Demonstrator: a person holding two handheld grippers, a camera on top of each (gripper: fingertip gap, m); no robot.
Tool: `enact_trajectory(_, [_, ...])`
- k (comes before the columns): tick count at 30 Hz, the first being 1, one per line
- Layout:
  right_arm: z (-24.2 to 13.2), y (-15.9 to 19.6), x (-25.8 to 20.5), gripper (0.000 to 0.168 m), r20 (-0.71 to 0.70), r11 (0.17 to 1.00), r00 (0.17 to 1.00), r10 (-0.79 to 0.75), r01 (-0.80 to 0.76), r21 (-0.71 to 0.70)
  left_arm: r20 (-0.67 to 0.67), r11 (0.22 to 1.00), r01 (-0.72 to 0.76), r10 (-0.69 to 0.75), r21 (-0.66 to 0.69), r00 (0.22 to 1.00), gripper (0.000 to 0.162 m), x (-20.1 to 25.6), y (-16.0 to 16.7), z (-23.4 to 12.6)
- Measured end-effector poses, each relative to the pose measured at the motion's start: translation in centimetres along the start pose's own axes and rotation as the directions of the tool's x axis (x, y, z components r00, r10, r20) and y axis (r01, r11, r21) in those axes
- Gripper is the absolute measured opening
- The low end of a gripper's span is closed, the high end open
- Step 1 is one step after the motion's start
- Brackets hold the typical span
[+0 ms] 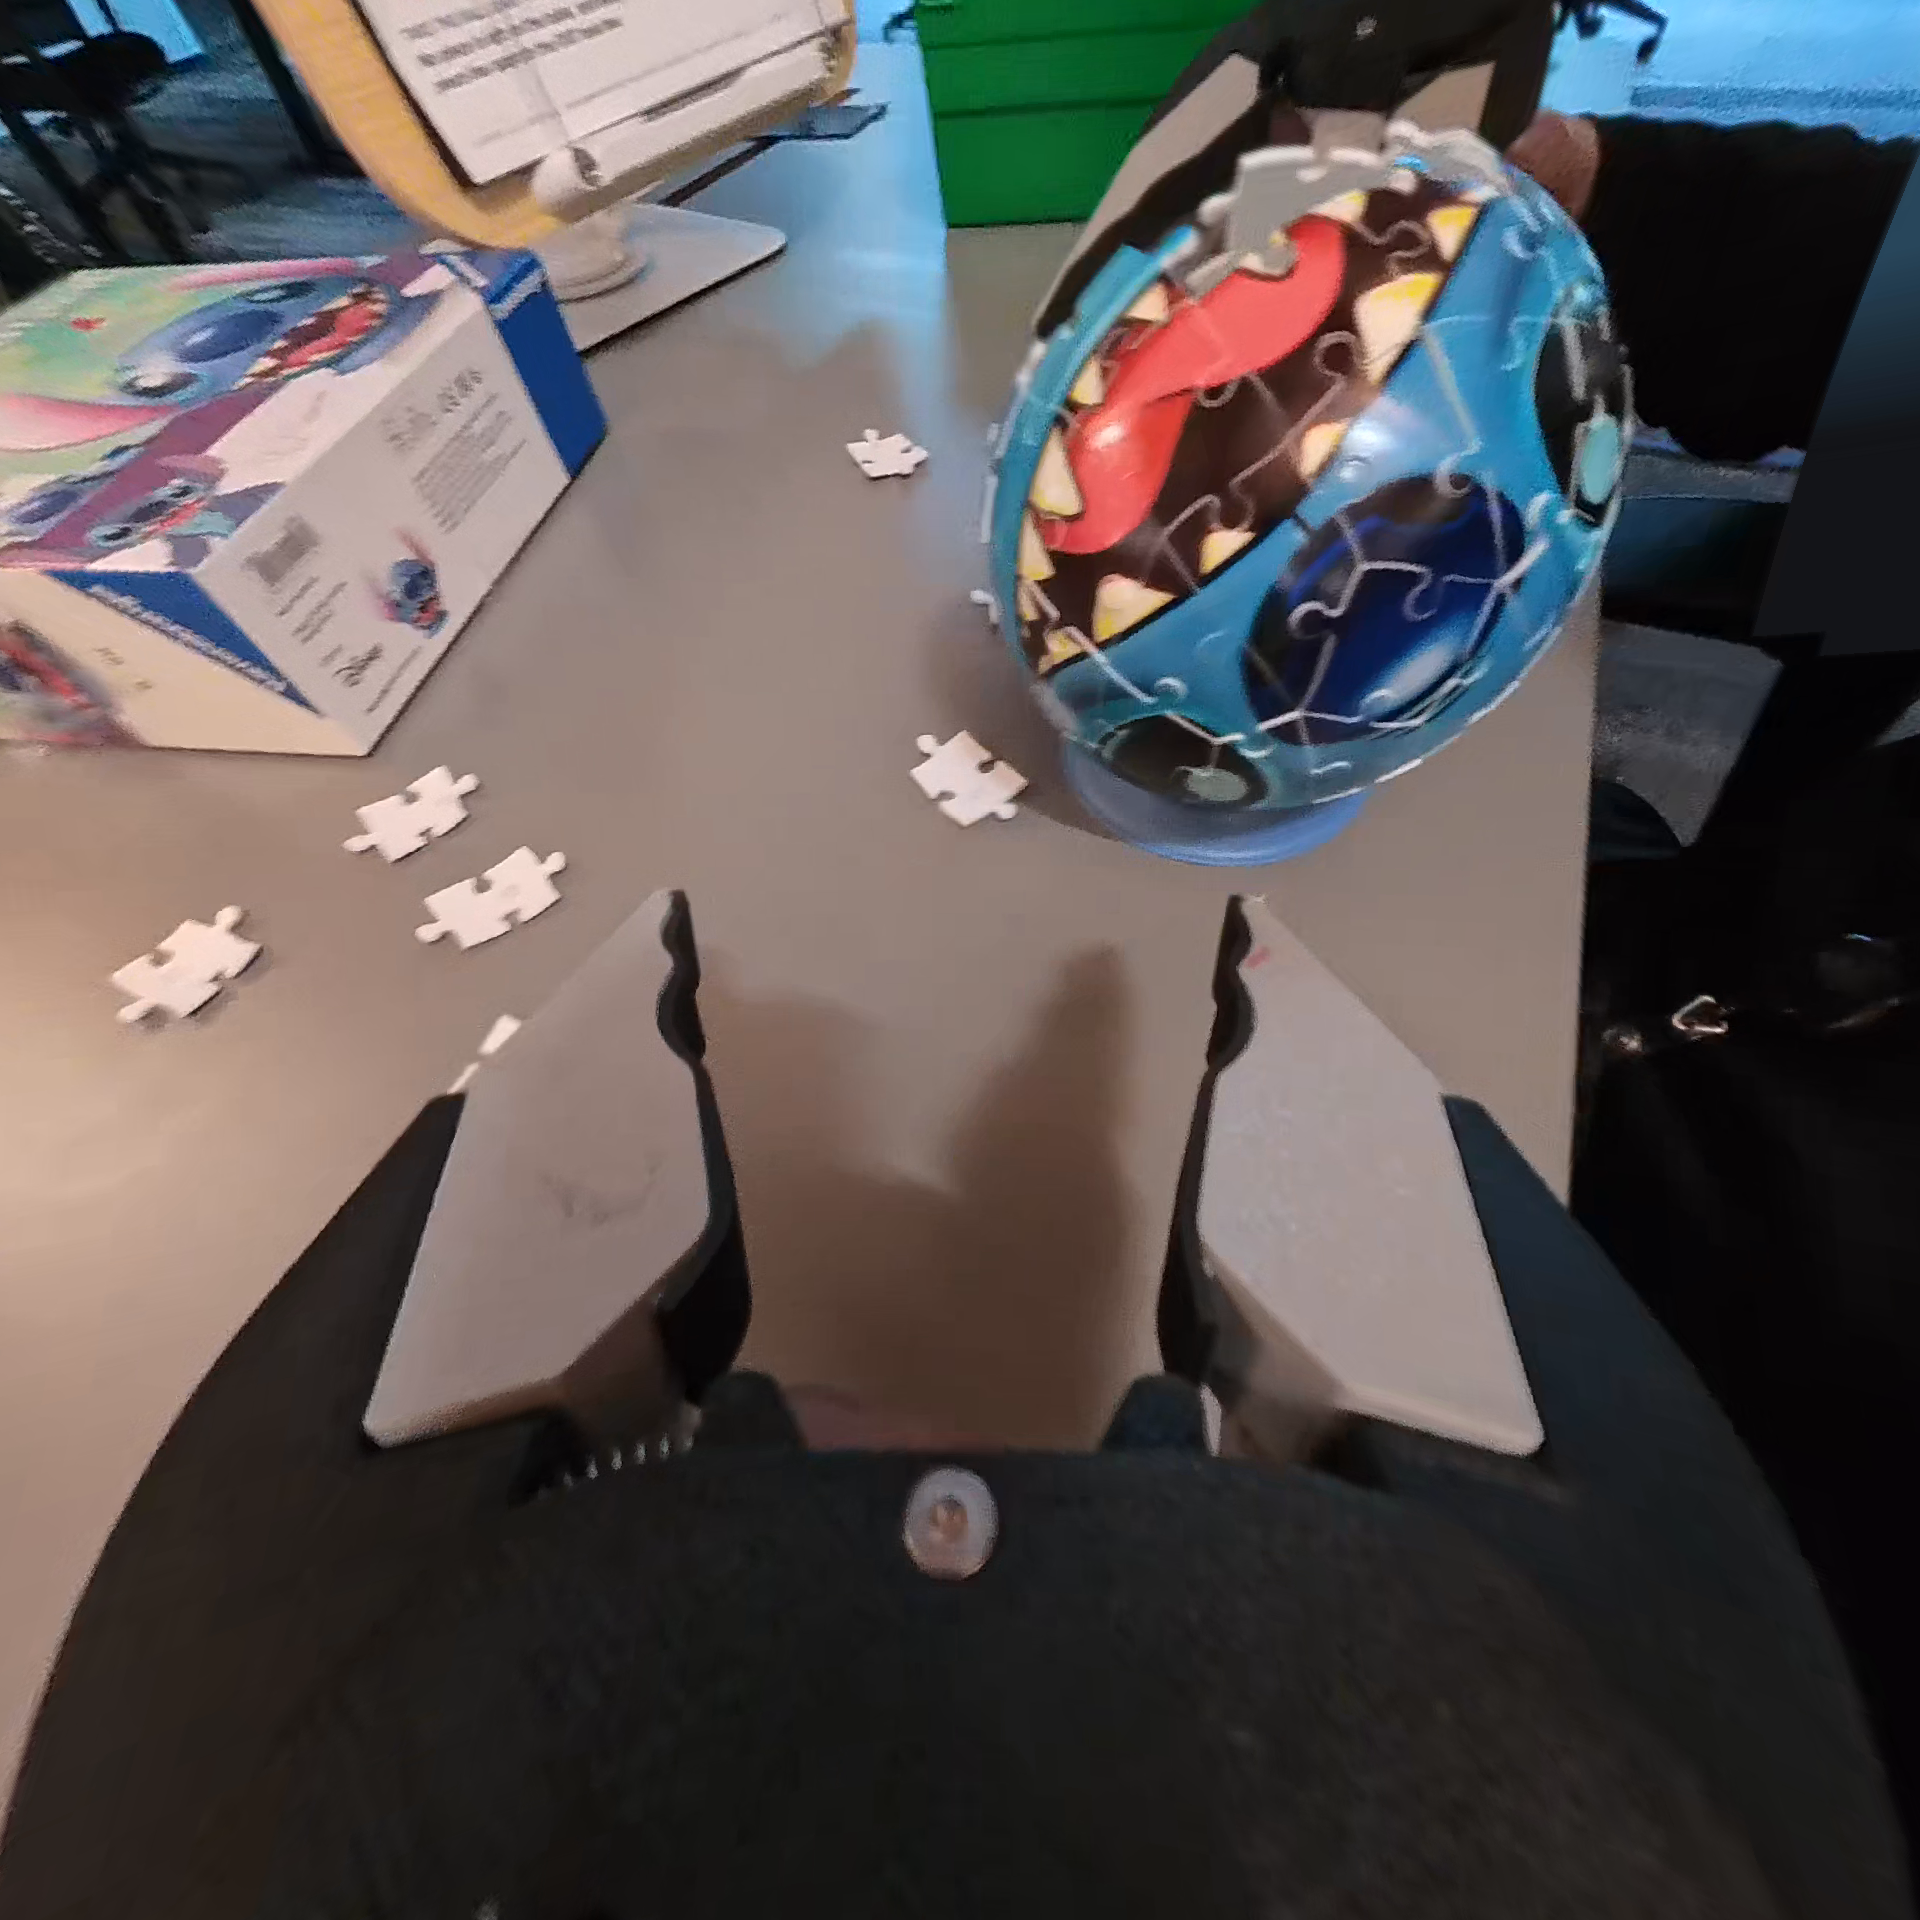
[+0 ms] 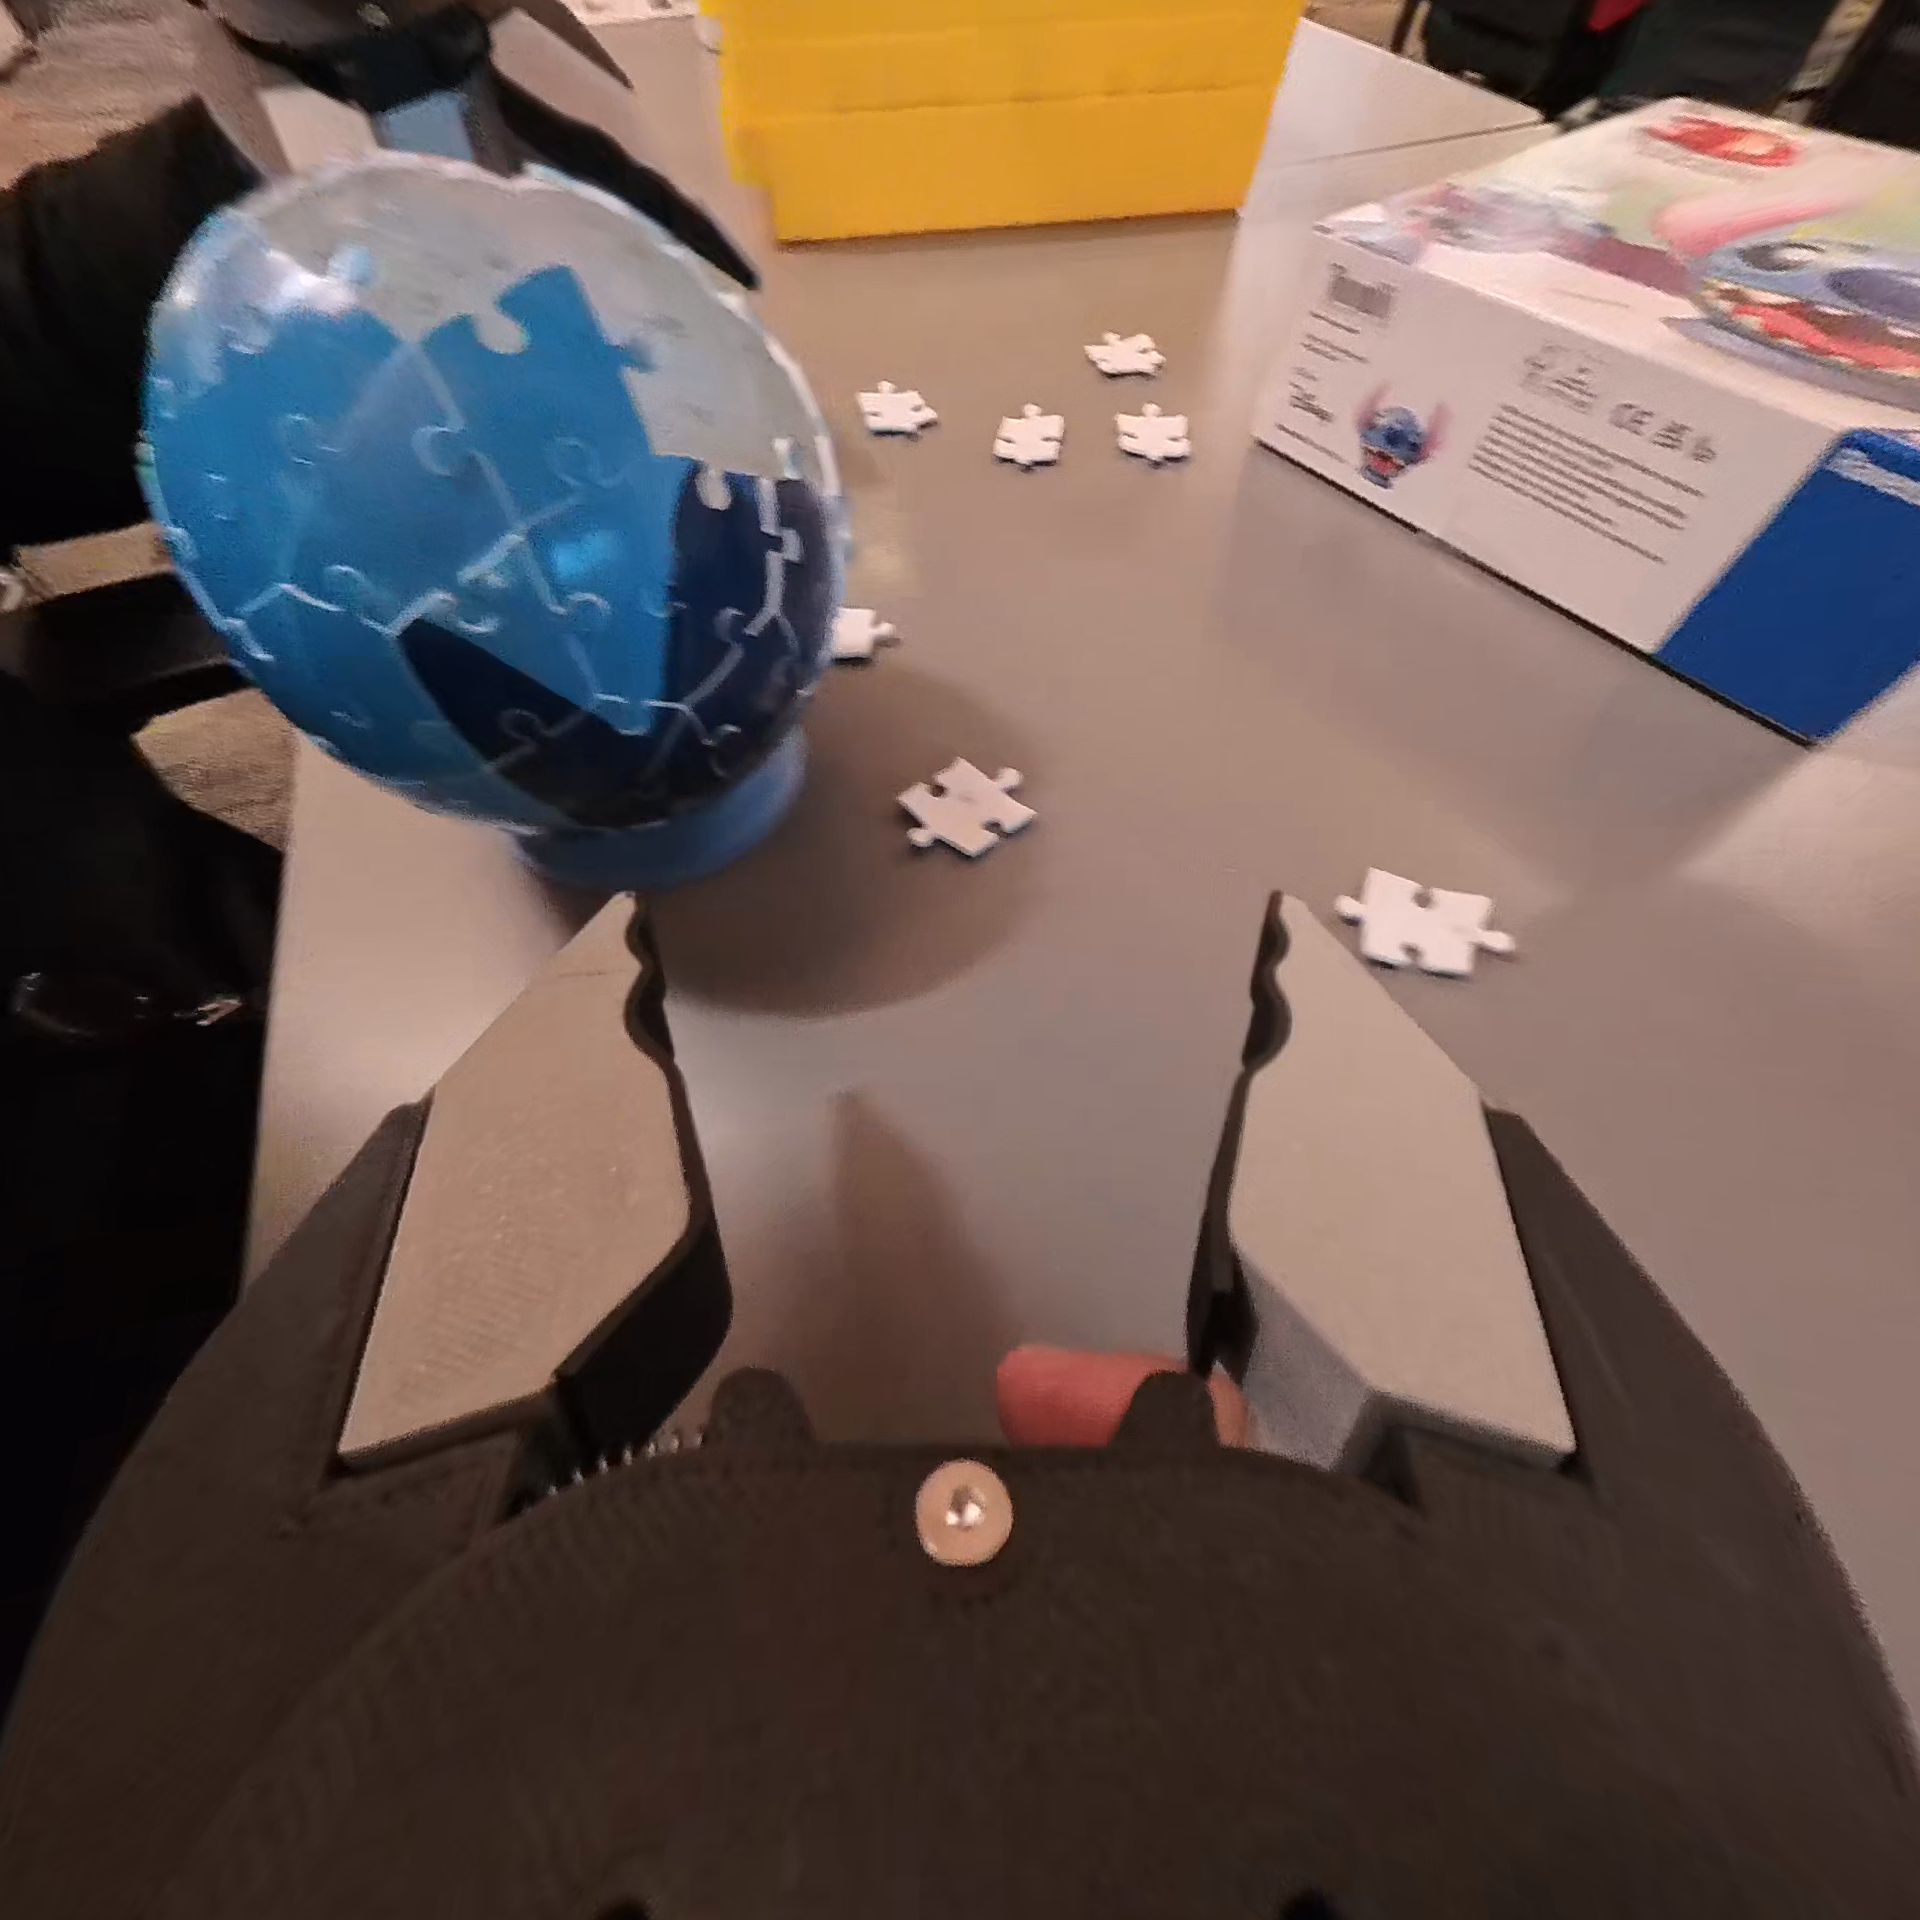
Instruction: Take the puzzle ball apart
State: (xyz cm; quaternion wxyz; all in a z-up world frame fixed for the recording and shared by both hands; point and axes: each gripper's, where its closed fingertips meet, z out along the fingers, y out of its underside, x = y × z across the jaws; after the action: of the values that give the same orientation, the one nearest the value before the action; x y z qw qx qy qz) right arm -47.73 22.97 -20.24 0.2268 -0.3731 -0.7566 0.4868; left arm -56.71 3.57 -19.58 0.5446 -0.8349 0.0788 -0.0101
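The puzzle ball (image 1: 1309, 468) is a blue sphere with a toothy red mouth, sitting tilted on a blue ring stand (image 1: 1205, 831) near the table's right edge. Pieces are gone at its top, leaving an opening with a grey inside (image 2: 686, 353). My left gripper (image 1: 956, 914) is open and empty, low over the table, short of the ball and to its left. My right gripper (image 2: 951, 909) is open and empty on the ball's (image 2: 488, 520) opposite side, with the stand (image 2: 665, 842) just ahead to its left. Several white loose pieces (image 1: 966, 777) (image 2: 966, 805) lie on the table.
The grey table (image 1: 727, 582) holds the puzzle's box (image 1: 281, 499) (image 2: 1621, 436) and a stand with papers (image 1: 582, 114). A green bin (image 1: 1049, 104) and a yellow bin (image 2: 997, 114) stand at the far ends. The table edge (image 1: 1584, 935) runs close by the ball.
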Motion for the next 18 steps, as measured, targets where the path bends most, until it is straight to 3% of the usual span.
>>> enact_trajectory(4, [-0.6,0.3,3.9,0.106,-0.096,0.999,0.995,-0.007,0.002,-0.053,0.099,0.998,0.053,-0.054,0.019,0.994,0.093,-3.6,-0.8,-0.8])
enact_trajectory(8, [-0.5,0.3,10.4,0.104,-0.333,0.992,0.943,0.010,-0.052,-0.117,0.244,0.992,0.123,-0.127,0.035,0.961,0.088,-8.3,-2.4,-0.6])
enact_trajectory(12, [-3.0,2.0,17.8,0.099,-0.715,0.971,0.699,-0.019,-0.157,-0.179,0.494,0.989,0.149,-0.140,0.022,0.858,0.083,-13.9,-2.4,0.4])
enact_trajectory(13, [-3.9,2.7,18.9,0.109,-0.772,0.959,0.632,-0.062,-0.177,-0.221,0.555,0.989,0.147,-0.133,0.020,0.821,0.082,-15.1,-2.1,0.6])
enact_trajectory(16, [-6.0,3.2,20.2,0.116,-0.852,0.942,0.492,-0.179,-0.164,-0.292,0.636,0.984,0.170,-0.165,0.055,0.754,0.080,-17.4,-1.2,1.6])
enact_trajectory(18, [-6.0,3.1,19.7,0.116,-0.856,0.950,0.489,-0.171,-0.149,-0.275,0.610,0.976,0.208,-0.207,0.071,0.765,0.084,-17.2,-1.1,2.3])
